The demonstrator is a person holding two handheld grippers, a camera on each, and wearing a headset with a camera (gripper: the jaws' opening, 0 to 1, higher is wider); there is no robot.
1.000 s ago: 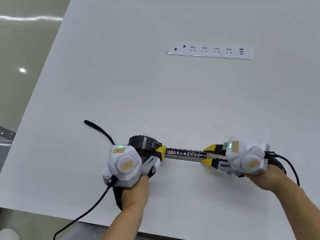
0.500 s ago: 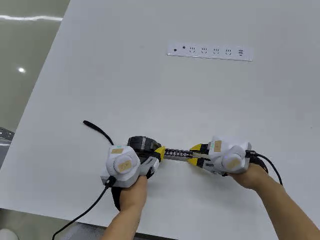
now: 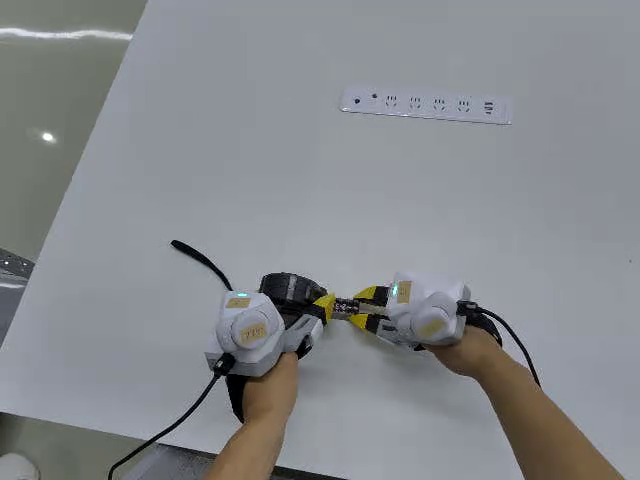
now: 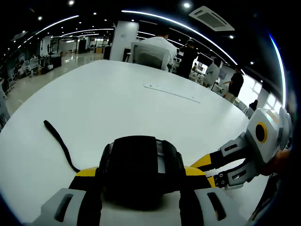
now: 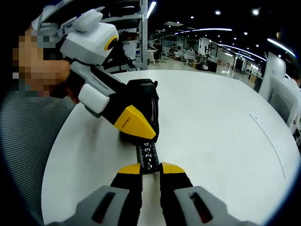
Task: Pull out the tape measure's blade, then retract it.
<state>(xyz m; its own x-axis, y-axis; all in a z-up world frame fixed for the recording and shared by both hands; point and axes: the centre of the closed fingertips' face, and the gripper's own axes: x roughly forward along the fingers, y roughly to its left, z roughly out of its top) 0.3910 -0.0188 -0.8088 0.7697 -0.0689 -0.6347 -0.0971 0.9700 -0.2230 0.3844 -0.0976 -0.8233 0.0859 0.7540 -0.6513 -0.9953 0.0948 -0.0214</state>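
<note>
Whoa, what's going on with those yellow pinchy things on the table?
A person is working a tape measure on the white table, with tongs in each hand. The left tongs clamp its black case, and the right tongs pinch the tip of its blade. The two tongs are close together, so just a short bit of numbered blade sticks out of the case. A white power strip lies farther back.

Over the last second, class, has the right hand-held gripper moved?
Yes. The right hand-held gripper slid left toward the tape measure: its tips were below the power strip's middle, now below its left end, with less blade showing.
</note>
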